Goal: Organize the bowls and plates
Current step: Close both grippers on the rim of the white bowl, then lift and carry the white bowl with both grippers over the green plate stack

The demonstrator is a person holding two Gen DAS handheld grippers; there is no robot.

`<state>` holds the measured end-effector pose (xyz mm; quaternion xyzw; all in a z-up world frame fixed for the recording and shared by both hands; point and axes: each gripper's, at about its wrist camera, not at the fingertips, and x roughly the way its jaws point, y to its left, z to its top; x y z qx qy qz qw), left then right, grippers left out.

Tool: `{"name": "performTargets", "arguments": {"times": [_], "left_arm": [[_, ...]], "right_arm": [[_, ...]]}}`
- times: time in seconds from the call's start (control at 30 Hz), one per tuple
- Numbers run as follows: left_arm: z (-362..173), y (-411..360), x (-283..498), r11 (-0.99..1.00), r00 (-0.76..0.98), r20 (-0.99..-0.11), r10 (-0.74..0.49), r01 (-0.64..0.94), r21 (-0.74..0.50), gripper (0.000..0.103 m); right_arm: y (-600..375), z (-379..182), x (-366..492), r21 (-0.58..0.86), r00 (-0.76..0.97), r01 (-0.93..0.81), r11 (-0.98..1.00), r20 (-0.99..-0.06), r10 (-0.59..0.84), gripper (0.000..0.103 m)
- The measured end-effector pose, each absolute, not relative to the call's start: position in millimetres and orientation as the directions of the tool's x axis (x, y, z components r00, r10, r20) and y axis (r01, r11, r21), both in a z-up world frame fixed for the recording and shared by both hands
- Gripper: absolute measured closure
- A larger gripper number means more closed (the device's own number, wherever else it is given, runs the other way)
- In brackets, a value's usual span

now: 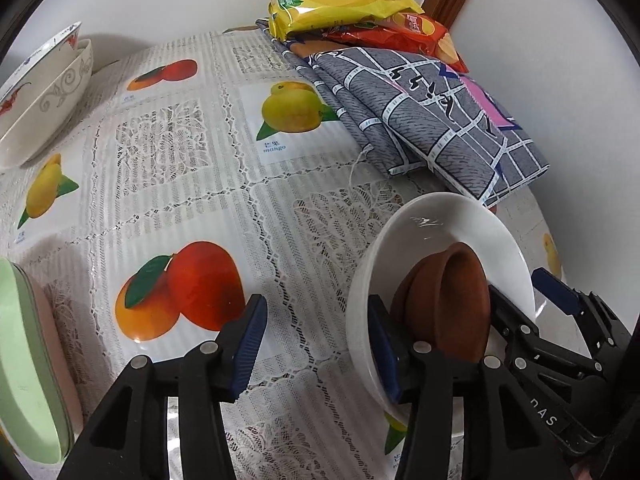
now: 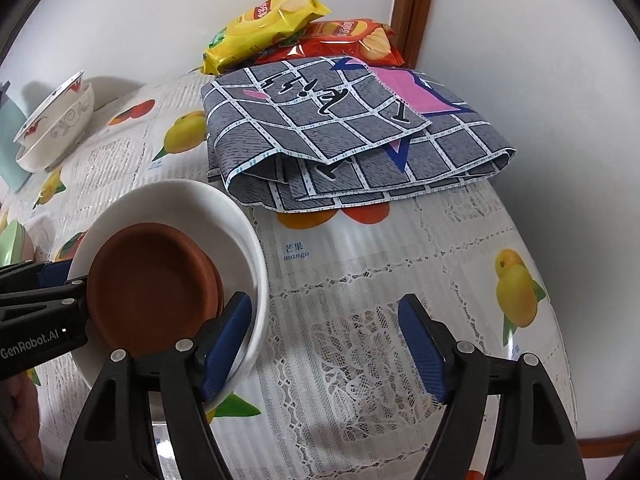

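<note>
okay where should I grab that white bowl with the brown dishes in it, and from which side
Pinch the white bowl by its rim, one finger inside the wall and one outside. Come from the right side: there the rim is bare, while the brown dishes crowd the left of the bowl. The right gripper is open beside that edge.

1. Both pictures are bright and evenly lit, with soft light.
2. The round fisheye view bends straight lines, and the corners go black.
3. The shiny white ceramic bowl shows a small glare spot.
4. Soft grey shadows lie on the fruit-print plastic tablecloth.
</note>
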<state>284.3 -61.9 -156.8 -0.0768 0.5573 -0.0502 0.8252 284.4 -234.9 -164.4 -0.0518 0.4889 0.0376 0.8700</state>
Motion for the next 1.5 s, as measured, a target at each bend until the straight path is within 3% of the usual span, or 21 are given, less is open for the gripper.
{"name": "performTargets", "arguments": {"times": [0.2,0.3,0.57,0.67,0.73,0.83,0.9,1.5], "left_arm": [[-154,-69,282,0.992,0.407,-0.905,-0.123,0.031,-0.121,0.056],[-154,-75,284,0.992,0.390,-0.912,-0.127,0.074,-0.107,0.063],[-155,-72,286,0.985,0.379,-0.910,-0.170,0.051,-0.163,0.072],[-155,-76,286,0.982,0.378,-0.906,-0.191,0.058,-0.182,0.083],[-153,-81,286,0.982,0.384,-0.904,-0.186,0.069,-0.173,0.092],[-151,-86,284,0.987,0.401,-0.902,-0.161,0.061,-0.150,0.093],[-151,-86,283,0.987,0.407,-0.900,-0.157,0.053,-0.149,0.093],[-147,-76,257,0.980,0.397,-0.896,-0.199,0.055,-0.194,0.093]], "right_arm": [[-244,-169,289,0.027,0.482,-0.101,0.995,-0.873,0.072,0.028],[-249,-171,290,0.062,0.472,-0.090,0.994,-0.876,0.098,0.028],[-248,-172,290,0.072,0.470,-0.082,0.994,-0.877,0.102,0.031],[-247,-171,291,0.107,0.462,-0.087,0.990,-0.876,0.136,0.048],[-243,-169,289,0.134,0.457,-0.096,0.986,-0.874,0.163,0.066],[-232,-167,286,0.142,0.462,-0.109,0.984,-0.869,0.177,0.087],[-228,-166,284,0.146,0.469,-0.103,0.984,-0.865,0.178,0.091],[-225,-161,256,0.170,0.495,-0.031,0.985,-0.853,0.162,0.092]]}}
